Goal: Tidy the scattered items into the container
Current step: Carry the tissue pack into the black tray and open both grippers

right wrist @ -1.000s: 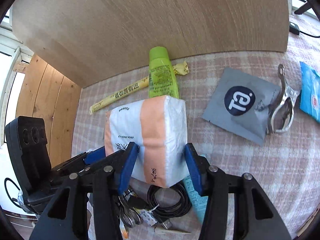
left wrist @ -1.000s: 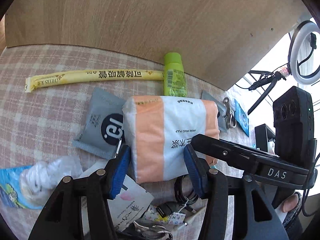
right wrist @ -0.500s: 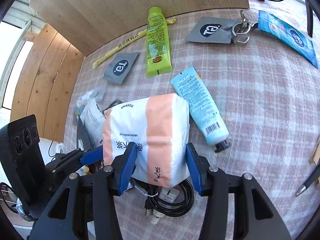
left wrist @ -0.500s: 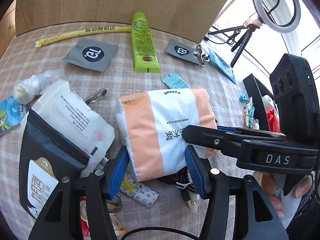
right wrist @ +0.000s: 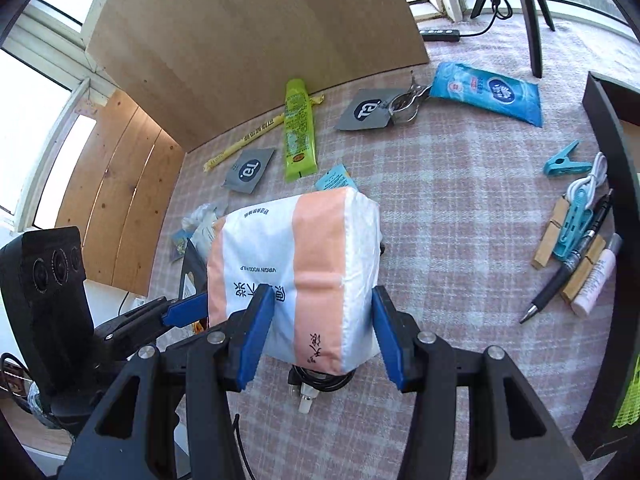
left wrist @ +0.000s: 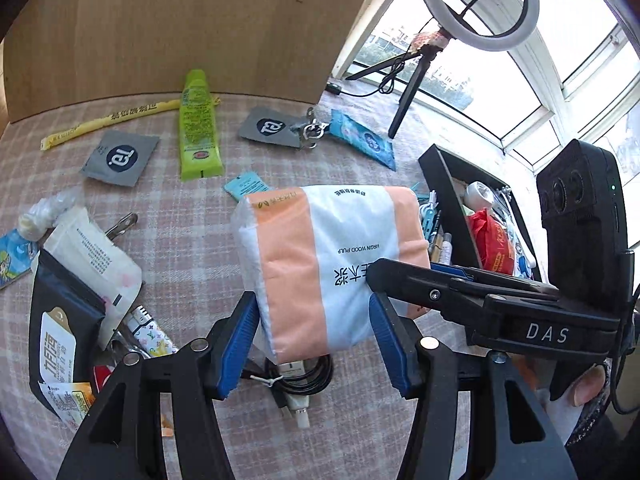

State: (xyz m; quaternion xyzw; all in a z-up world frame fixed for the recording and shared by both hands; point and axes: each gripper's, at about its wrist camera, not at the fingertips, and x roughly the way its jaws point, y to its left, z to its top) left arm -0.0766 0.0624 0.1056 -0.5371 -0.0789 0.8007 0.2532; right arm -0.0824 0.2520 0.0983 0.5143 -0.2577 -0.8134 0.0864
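A white-and-orange tissue pack [left wrist: 332, 264] is held in the air above the checked cloth, gripped from two sides. My left gripper [left wrist: 314, 344] is shut on its near end. My right gripper [right wrist: 320, 340] is shut on its other end; the pack also fills the middle of the right wrist view [right wrist: 296, 276]. The black container [left wrist: 444, 200] stands to the right with several items inside; its dark wall shows at the right edge of the right wrist view [right wrist: 608, 152].
On the cloth lie a green tube [left wrist: 196, 136], a yellow stick packet [left wrist: 108, 120], grey sachets [left wrist: 120, 156], a blue wipes pack [right wrist: 488, 90], a black cable [left wrist: 296, 376], pouches at left [left wrist: 56, 320], and pegs and a pen [right wrist: 568, 268] by the container. A wooden board [left wrist: 180, 28] backs the table.
Both grippers have lifted the tissue pack higher and carried it to the right, toward the container. More of the cloth and the container has come into view.
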